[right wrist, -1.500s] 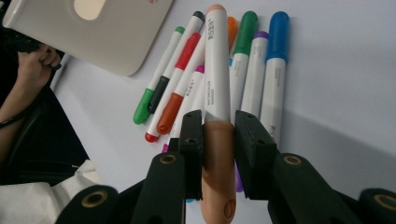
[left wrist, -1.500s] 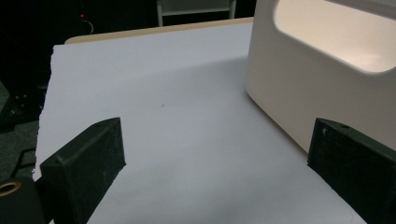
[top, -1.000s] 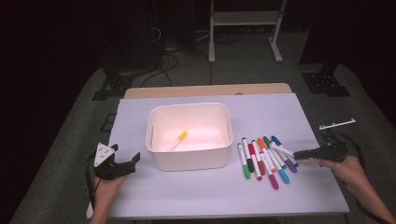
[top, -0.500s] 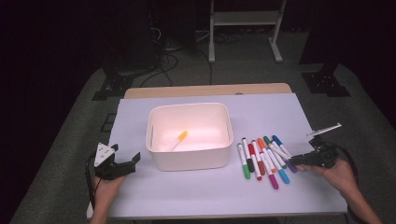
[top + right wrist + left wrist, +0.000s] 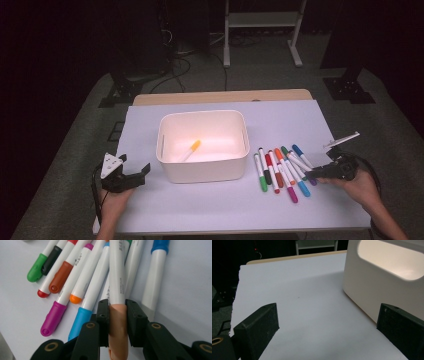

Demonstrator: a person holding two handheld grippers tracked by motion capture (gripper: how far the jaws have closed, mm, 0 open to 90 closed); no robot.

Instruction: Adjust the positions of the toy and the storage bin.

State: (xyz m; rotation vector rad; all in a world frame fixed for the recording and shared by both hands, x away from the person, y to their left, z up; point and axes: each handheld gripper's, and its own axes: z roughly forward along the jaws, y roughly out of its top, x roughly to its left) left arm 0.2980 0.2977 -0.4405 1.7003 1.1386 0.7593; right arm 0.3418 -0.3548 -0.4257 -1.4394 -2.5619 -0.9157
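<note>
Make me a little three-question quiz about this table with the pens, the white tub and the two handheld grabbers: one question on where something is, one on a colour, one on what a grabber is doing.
1. Where does the yellow-capped marker lie?
A. Inside the white bin
B. Among the loose markers
C. On the floor

2. What colour is the cap between the jaws of the right gripper?
A. Green
B. Peach
C. Blue

3. How does the left gripper stand?
A. Shut on a marker
B. Shut on the bin's rim
C. Open, nothing between its jaws

Key: 1 A, the high view shows it on the bin's floor. 2 B, the right gripper view shows both pads pressed on the cap of a peach-capped marker. 3 C, the left gripper view shows wide-apart jaws over bare table beside the bin.
</note>
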